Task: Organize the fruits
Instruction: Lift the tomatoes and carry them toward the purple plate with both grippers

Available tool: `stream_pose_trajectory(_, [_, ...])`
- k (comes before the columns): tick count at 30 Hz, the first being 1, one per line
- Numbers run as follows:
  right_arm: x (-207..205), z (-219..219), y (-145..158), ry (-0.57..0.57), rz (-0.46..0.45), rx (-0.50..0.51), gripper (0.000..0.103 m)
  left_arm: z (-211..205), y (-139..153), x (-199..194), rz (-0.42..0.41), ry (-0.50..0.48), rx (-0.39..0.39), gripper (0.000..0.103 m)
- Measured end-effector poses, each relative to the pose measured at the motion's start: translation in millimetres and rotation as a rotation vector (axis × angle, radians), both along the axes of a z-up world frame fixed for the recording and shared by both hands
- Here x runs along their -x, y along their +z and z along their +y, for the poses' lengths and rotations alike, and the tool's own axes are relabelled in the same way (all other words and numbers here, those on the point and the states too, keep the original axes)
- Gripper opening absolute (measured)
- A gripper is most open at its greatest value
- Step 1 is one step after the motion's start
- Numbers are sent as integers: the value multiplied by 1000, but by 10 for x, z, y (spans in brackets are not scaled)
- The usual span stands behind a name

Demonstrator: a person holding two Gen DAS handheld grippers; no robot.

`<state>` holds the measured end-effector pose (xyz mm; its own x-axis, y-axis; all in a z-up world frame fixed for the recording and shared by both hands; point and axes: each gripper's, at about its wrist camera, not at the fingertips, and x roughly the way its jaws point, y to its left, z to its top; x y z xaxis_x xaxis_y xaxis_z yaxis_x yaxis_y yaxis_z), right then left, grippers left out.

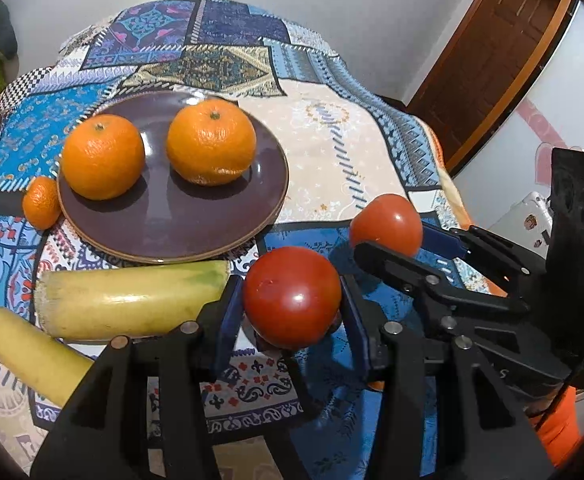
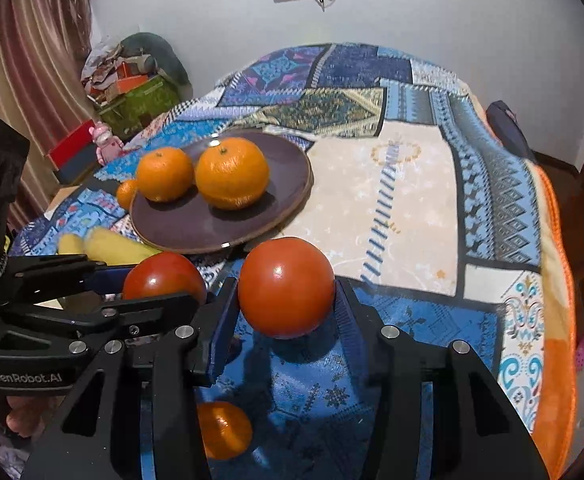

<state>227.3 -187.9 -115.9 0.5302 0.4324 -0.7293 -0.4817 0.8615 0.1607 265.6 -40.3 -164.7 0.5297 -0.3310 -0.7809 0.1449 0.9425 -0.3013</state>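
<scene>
My left gripper point(image 1: 292, 304) is shut on a red tomato point(image 1: 292, 298), held a little above the patterned cloth. My right gripper point(image 2: 286, 296) is shut on a second red tomato point(image 2: 286, 286); it also shows at the right of the left wrist view point(image 1: 385, 224). The left gripper's tomato point(image 2: 164, 276) shows at the left of the right wrist view. A dark purple plate point(image 1: 212, 228) holds two large oranges point(image 1: 102, 156) point(image 1: 211, 141). A small orange point(image 1: 42, 202) lies against the plate's left rim. Two yellow bananas point(image 1: 128, 306) point(image 1: 36, 354) lie in front of the plate.
Another small orange point(image 2: 224, 430) lies on the cloth under my right gripper. The plate point(image 2: 228, 220) is ahead and to the left in the right wrist view. The cloth's orange edge point(image 2: 559, 280) drops off at the right. A wooden door point(image 1: 487, 60) stands at the far right.
</scene>
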Motion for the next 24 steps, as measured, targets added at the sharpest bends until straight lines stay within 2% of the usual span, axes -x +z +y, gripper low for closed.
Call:
stream_pose_trajectory(13, [21,93,263,4,-62,-18,44,210,507,116,-135,46,-63,47])
stream_pose_trajectory(24, [-110,363,219,36,-55,-33,44,596,589,-11,-145,107,-111,47])
